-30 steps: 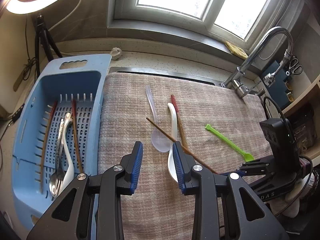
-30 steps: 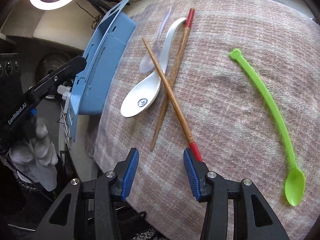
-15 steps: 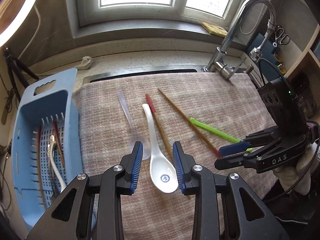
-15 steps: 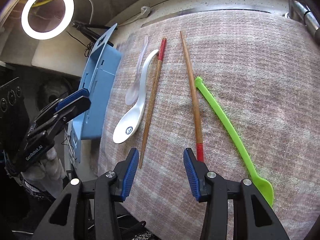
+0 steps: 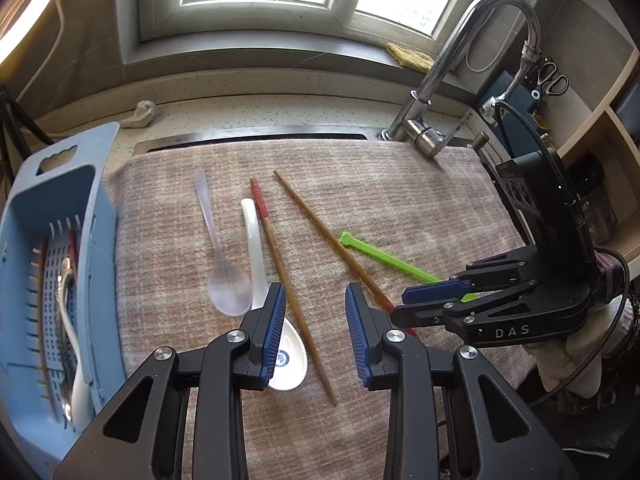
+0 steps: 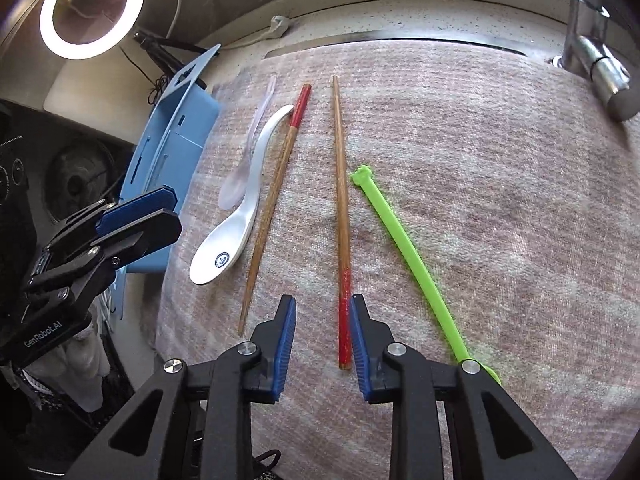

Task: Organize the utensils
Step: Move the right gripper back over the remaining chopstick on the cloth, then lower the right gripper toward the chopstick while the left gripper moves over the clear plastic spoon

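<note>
Right fingers [image 6: 322, 344] closing around chopstick [image 6: 343, 240]; left fingers [image 5: 316, 334] apart; basket [image 5: 24, 280] holds spoons.

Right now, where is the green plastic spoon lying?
In the right wrist view the green plastic spoon lies on the towel, right of the two chopsticks; its bowl end is hidden behind the right claw.
</note>
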`<action>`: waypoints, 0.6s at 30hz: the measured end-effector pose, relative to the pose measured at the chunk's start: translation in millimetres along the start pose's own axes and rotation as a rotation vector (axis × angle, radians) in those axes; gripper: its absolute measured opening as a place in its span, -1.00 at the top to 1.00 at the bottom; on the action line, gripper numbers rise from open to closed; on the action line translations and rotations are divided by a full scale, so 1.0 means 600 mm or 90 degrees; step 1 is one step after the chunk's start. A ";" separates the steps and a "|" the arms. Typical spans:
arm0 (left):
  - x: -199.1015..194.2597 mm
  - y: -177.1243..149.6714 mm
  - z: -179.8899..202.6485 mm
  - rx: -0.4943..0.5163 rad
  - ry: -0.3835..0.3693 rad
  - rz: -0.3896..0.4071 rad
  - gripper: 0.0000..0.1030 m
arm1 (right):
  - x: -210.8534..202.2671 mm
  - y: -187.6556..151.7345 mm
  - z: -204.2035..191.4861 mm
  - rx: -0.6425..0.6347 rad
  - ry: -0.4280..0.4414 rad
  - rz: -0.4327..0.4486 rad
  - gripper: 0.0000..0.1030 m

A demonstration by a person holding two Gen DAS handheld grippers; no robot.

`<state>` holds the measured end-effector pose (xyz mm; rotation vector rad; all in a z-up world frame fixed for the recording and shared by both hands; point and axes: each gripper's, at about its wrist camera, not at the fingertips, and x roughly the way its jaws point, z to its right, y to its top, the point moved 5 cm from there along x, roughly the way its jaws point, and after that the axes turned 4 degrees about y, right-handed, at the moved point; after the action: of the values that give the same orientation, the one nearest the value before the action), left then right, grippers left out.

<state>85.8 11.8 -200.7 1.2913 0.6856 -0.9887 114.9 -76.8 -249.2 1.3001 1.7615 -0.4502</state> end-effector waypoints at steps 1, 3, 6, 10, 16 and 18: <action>-0.003 -0.003 -0.004 -0.004 0.002 0.000 0.43 | 0.004 0.002 -0.001 -0.004 -0.008 -0.005 0.53; -0.010 -0.013 -0.008 -0.008 0.005 0.001 0.43 | 0.008 0.009 -0.003 0.004 -0.010 -0.003 0.53; -0.017 -0.029 -0.005 -0.015 -0.005 0.004 0.43 | 0.005 0.019 -0.014 0.008 0.005 0.011 0.53; -0.011 -0.047 0.002 -0.021 -0.013 -0.001 0.43 | 0.005 0.031 -0.030 0.011 0.027 0.015 0.53; -0.004 -0.066 -0.029 -0.059 0.005 -0.010 0.44 | 0.013 0.056 -0.060 0.018 0.058 0.026 0.53; -0.002 -0.073 -0.038 -0.064 0.006 -0.021 0.45 | 0.022 0.067 -0.063 0.043 0.081 0.025 0.53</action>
<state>48.7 34.8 -224.2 1.2010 0.7568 -0.9623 133.8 -26.6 -231.1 1.4362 1.8358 -0.4158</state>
